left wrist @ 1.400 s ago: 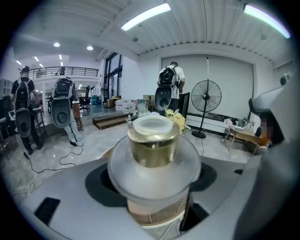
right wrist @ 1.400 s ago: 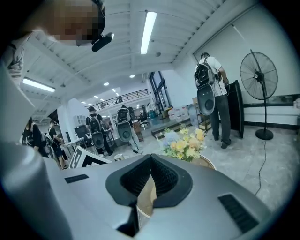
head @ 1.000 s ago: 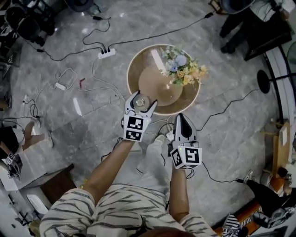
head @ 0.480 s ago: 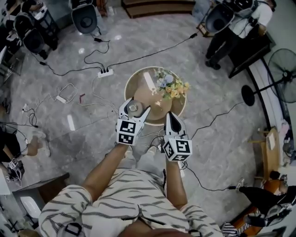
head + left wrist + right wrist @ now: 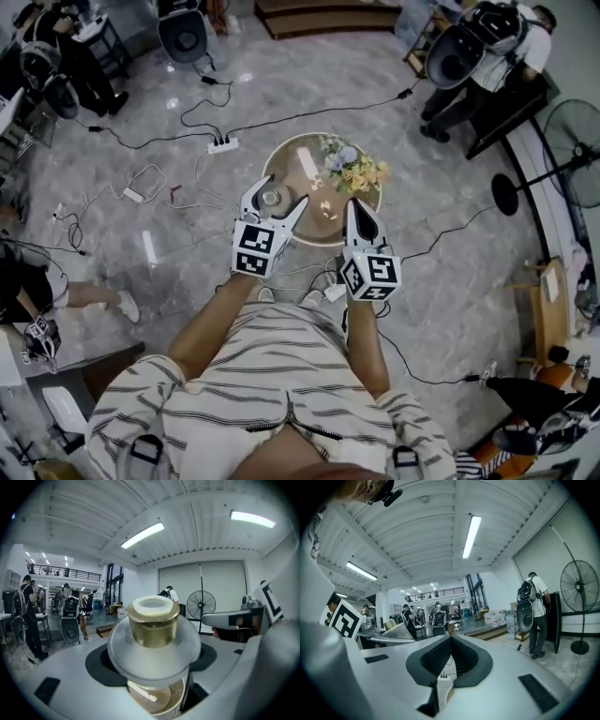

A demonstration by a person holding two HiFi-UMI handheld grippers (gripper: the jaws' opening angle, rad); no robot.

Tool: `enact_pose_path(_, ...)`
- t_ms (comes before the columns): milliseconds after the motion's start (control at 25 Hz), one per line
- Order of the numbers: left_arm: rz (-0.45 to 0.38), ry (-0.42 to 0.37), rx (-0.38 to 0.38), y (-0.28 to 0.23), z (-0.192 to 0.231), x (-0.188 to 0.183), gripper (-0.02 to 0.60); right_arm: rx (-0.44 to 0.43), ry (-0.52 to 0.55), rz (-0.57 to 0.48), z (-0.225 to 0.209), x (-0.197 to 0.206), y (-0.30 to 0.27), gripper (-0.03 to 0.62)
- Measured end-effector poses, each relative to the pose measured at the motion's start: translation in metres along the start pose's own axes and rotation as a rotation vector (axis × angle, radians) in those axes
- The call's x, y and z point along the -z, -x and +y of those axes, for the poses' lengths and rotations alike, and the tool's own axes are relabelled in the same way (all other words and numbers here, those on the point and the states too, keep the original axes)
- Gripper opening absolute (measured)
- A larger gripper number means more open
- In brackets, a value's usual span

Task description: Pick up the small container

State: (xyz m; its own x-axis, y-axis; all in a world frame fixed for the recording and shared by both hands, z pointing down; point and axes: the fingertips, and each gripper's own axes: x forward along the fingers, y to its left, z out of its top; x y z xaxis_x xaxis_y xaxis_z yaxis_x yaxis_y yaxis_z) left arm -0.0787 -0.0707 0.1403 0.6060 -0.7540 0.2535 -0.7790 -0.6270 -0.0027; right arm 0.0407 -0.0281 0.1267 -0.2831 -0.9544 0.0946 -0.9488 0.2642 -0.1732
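Note:
The small container [image 5: 153, 634] is a clear rounded jar with a gold cap. It sits between the pads of my left gripper [image 5: 152, 660], which is shut on it and holds it in the air. In the head view the small container [image 5: 272, 197] shows between the white fingers of the left gripper [image 5: 273, 202], over the near left rim of the round table [image 5: 291, 159]. My right gripper [image 5: 355, 208] hangs beside it over the table's near edge. In the right gripper view the right gripper [image 5: 451, 641] has its dark ribbed pads pressed together with nothing between them.
A bunch of pale flowers [image 5: 353, 170] stands on the table's far right side. Cables and a power strip [image 5: 222, 145] lie on the marble floor to the left. People with backpacks [image 5: 487, 37], a standing fan [image 5: 574, 141] and chairs ring the room.
Both grippers have risen, the left still shut on the container; the table looks smaller and farther below. The right gripper has come up level with the left.

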Motion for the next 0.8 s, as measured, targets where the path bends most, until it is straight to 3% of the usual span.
enact_pose_path(400,-0.030,0.011,-0.020,-0.019,0.020,-0.034,0.330,-0.012,-0.008,-0.008,-0.013,-0.029,-0.034,0.003)
enact_pose_path(640,-0.053,0.016,-0.036,-0.005,-0.003,-0.025,0.330,-0.026,0.005,-0.020,-0.016,-0.021,-0.001,0.002)
enact_pose_path(800,-0.041,0.017,-0.033,-0.003,0.013,-0.026,0.330,-0.013,-0.001,-0.007,-0.008,-0.023,-0.011,0.002)
